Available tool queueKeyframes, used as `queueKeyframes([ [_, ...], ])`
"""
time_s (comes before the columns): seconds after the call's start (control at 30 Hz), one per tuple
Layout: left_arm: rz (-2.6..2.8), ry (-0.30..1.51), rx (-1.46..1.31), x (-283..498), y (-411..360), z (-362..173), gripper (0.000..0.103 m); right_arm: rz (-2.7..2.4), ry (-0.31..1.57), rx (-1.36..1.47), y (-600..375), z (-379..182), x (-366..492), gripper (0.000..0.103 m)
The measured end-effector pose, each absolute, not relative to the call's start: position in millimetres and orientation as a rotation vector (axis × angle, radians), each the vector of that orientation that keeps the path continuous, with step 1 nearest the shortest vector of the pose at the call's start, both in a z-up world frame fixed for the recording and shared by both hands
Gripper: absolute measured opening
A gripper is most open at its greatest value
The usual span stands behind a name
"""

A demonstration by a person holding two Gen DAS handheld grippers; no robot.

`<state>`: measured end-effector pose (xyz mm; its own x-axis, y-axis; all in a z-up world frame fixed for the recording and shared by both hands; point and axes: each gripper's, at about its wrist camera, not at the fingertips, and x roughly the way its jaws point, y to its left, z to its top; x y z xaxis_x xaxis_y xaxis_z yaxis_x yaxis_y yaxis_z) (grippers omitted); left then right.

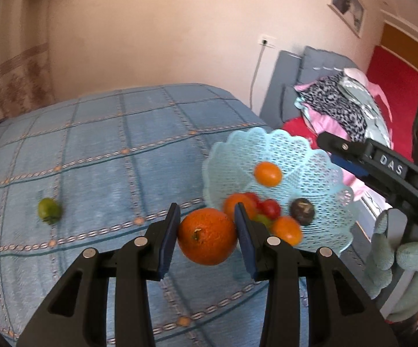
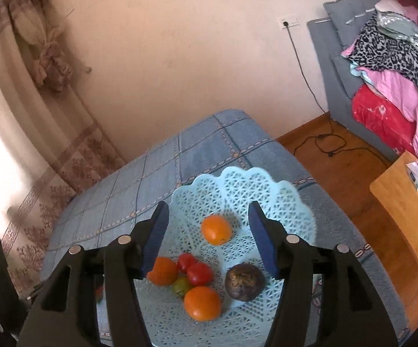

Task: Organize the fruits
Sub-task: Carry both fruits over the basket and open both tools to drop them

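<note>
My left gripper (image 1: pixel 207 214) is shut on a large orange (image 1: pixel 207 235), its blue pads pressing on both sides, just left of the light blue lattice basket (image 1: pixel 266 138). A small green fruit (image 1: pixel 49 210) lies alone on the cloth at the left. The basket (image 2: pixel 238 179) holds several fruits: small orange ones (image 2: pixel 216 229), red tomatoes (image 2: pixel 199 273), a green one and a dark brown round fruit (image 2: pixel 245 282). My right gripper (image 2: pixel 209 214) hangs open over the basket with nothing between its pads. The left wrist view shows it too, as the right gripper (image 1: pixel 329 150), held by a gloved hand (image 1: pixel 397 260).
The table wears a blue checked cloth (image 1: pixel 107 144); its right edge drops to a wooden floor (image 2: pixel 310 141) with a cable. A wooden board or chair (image 2: pixel 405 202) stands at the right, with stacked blankets (image 2: pixel 388 86) behind it. A curtain (image 2: pixel 35 43) hangs at the left.
</note>
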<state>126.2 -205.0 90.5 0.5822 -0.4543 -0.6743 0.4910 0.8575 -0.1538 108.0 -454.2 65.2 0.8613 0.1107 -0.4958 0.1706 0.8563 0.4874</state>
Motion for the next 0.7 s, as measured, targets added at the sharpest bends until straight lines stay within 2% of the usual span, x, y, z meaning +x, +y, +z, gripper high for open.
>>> queueKeyframes([
  [0.3, -0.683, 0.82, 0.083, 120, -250, 82, 0.041, -0.041, 0.538, 0.55, -456, 66, 107, 0.064],
  [0.33, -0.695, 0.824, 0.085, 119, -252, 80, 0.045, -0.039, 0.539, 0.549, -456, 66, 107, 0.064],
  [0.4, -0.707, 0.817, 0.074, 117, -255, 79, 0.082, -0.035, 0.537, 0.551, -455, 67, 107, 0.067],
  [0.7, -0.582, 0.76, 0.007, 125, -218, 89, 0.084, -0.02, 0.53, 0.551, -453, 67, 105, 0.07],
])
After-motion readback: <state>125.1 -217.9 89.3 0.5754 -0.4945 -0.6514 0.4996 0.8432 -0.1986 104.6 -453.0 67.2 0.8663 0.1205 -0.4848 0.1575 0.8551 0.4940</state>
